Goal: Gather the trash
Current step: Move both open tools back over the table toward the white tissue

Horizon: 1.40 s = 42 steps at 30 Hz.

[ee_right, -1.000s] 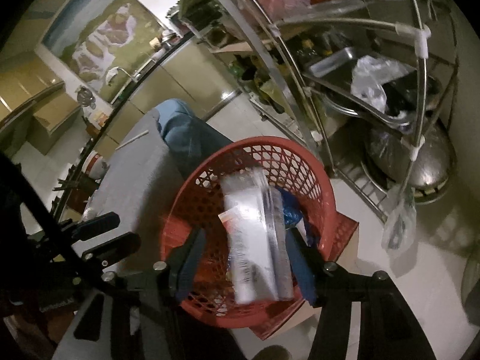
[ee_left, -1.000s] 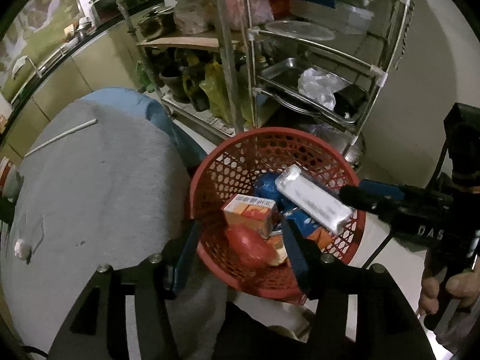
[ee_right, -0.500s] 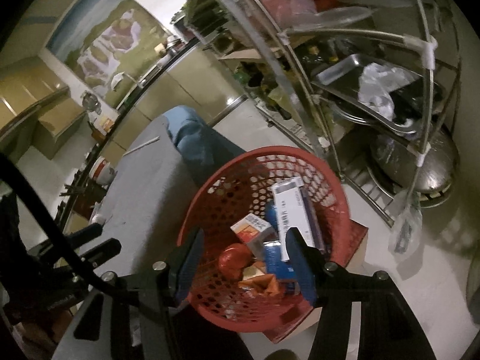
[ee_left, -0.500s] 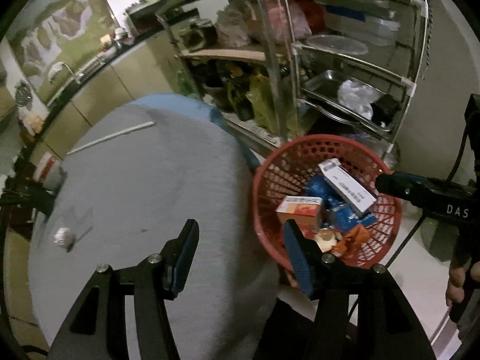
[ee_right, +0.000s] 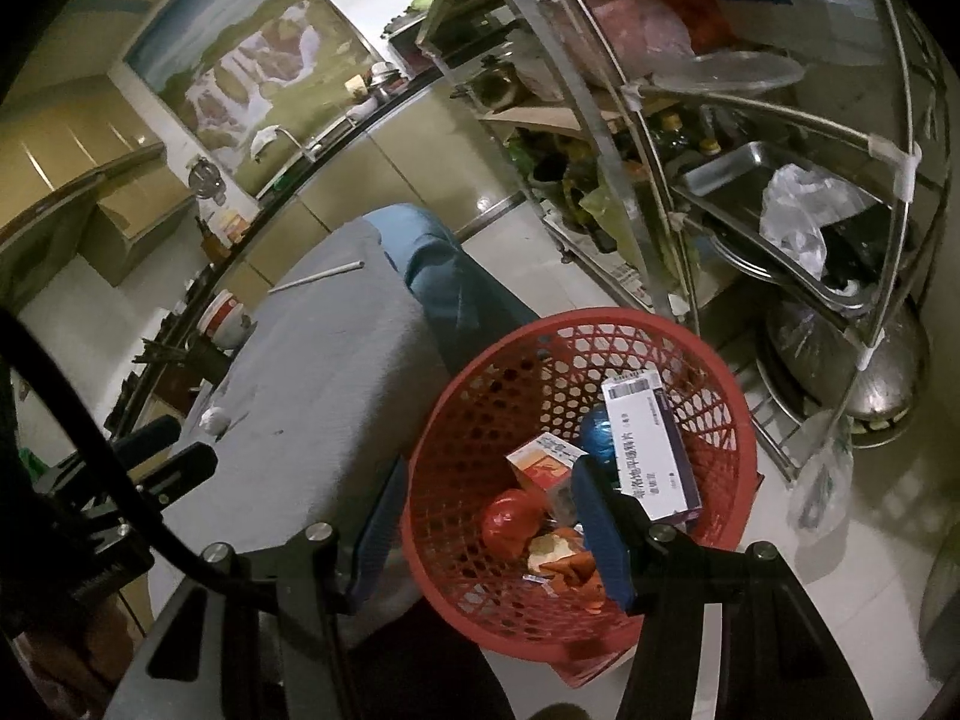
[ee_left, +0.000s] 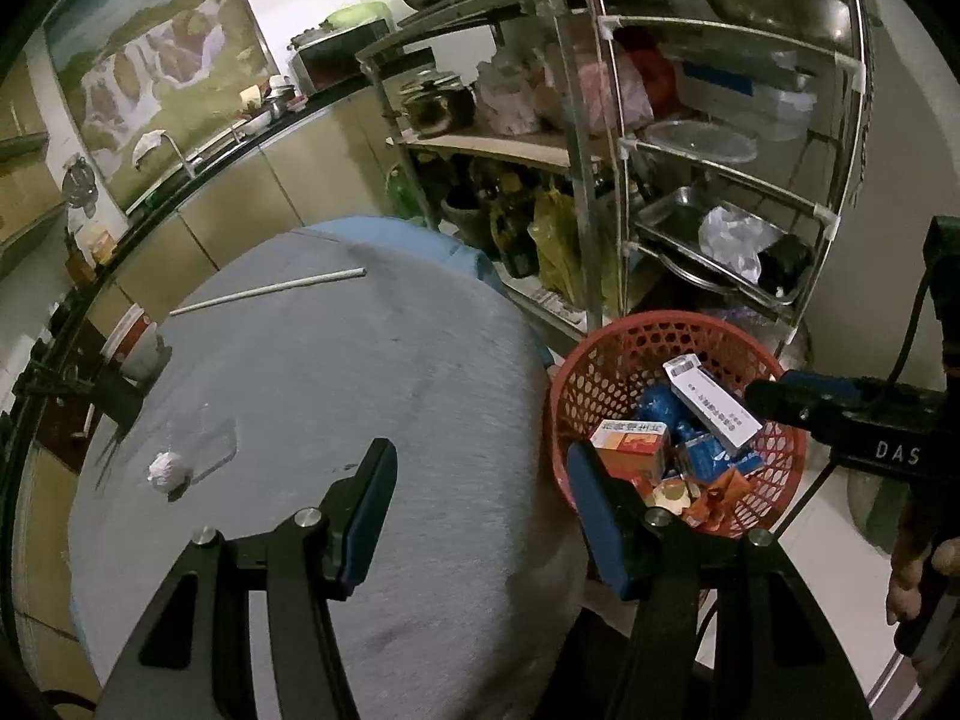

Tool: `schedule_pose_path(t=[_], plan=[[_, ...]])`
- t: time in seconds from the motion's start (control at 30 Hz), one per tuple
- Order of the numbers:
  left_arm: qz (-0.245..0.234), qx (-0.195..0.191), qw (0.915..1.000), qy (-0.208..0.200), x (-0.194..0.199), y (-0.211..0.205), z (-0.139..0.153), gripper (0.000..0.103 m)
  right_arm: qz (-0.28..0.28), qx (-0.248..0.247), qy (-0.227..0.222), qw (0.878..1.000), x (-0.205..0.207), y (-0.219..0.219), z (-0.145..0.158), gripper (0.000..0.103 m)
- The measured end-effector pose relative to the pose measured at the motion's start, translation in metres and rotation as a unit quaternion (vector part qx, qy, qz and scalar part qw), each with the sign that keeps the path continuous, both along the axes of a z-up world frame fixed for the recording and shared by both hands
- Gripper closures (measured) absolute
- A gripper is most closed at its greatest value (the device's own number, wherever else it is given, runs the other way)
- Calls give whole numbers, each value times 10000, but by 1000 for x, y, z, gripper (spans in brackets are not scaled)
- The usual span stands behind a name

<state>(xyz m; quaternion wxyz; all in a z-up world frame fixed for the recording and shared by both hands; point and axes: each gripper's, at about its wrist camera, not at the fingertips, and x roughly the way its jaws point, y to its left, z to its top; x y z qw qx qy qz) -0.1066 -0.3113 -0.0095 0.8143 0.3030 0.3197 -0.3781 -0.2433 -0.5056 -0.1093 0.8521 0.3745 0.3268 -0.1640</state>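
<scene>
A red mesh basket [ee_left: 660, 321] [ee_right: 576, 321] stands on the floor beside a round table with a grey cover [ee_left: 336, 372]. In it lie a white medicine box [ee_left: 708, 402] [ee_right: 648, 450], an orange carton [ee_left: 630, 444] [ee_right: 543, 459], a red round thing [ee_right: 510, 516], blue wrappers and scraps. On the table lie a crumpled paper ball [ee_left: 167, 471] [ee_right: 213, 419] and a thin white stick [ee_left: 270, 288]. My left gripper [ee_left: 480, 462] hangs open and empty over the table's near edge. Over the basket's near rim, my right gripper [ee_right: 489, 480] is open and empty too.
A metal rack [ee_left: 720, 180] with trays, bowls and bags rises right behind the basket. A paper cup [ee_left: 135, 342] sits at the table's far left edge. A blue cloth [ee_left: 408, 234] hangs off the table's far side. Kitchen cabinets line the back wall.
The white box left my right gripper and now lies in the basket. Both grippers rose and drew back. The left view swung from the basket toward the table.
</scene>
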Motion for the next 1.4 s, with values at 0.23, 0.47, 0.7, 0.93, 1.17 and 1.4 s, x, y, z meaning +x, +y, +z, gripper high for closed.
schedule_pose_path(t=[0.23, 0.47, 0.7, 0.93, 1.17, 1.4], plan=[[117, -158, 9998, 2, 8, 14, 8, 43, 159, -129, 24, 9998, 11, 14, 10, 43], [331, -325, 9989, 46, 21, 36, 14, 43, 391, -268, 52, 9989, 30, 32, 22, 43], [602, -511, 9968, 120, 40, 61, 19, 43, 687, -427, 64, 9967, 53, 55, 34, 43], [898, -696, 9934, 177, 59, 89, 24, 43, 981, -577, 62, 9935, 75, 80, 44, 43], [1215, -824, 9889, 248, 78, 117, 25, 43, 1291, -729, 67, 9889, 99, 105, 53, 43], [1591, -851, 9830, 338, 101, 147, 17, 43, 1552, -828, 115, 9843, 118, 127, 57, 43]])
